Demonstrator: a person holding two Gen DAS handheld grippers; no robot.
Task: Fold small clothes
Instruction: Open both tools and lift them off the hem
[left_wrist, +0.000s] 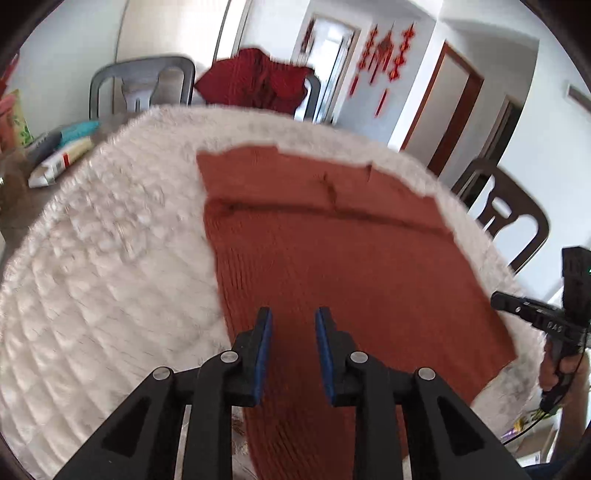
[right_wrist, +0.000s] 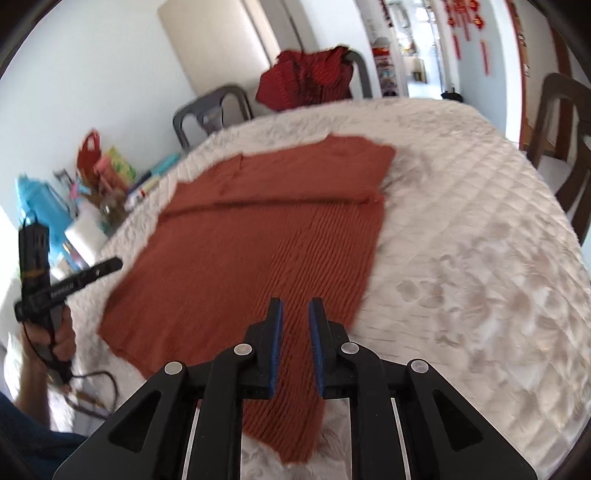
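Observation:
A rust-brown ribbed knit garment (left_wrist: 332, 251) lies flat on the white quilted cover (left_wrist: 103, 258), with its far part folded over along a crease. My left gripper (left_wrist: 293, 317) is open and empty, hovering above the garment's near left part. My right gripper (right_wrist: 295, 308) is open and empty above the garment (right_wrist: 251, 251), near its right edge. The right gripper also shows at the right edge of the left wrist view (left_wrist: 532, 314), and the left gripper at the left edge of the right wrist view (right_wrist: 70, 280). Both views are motion-blurred.
A red cloth (left_wrist: 258, 81) hangs over a grey chair (left_wrist: 140, 81) beyond the table. A brown chair (left_wrist: 498, 210) stands at the right. Packets (left_wrist: 62, 155) and clutter (right_wrist: 92, 184) crowd the far left. A cable (right_wrist: 96, 391) trails on the cover (right_wrist: 461, 240).

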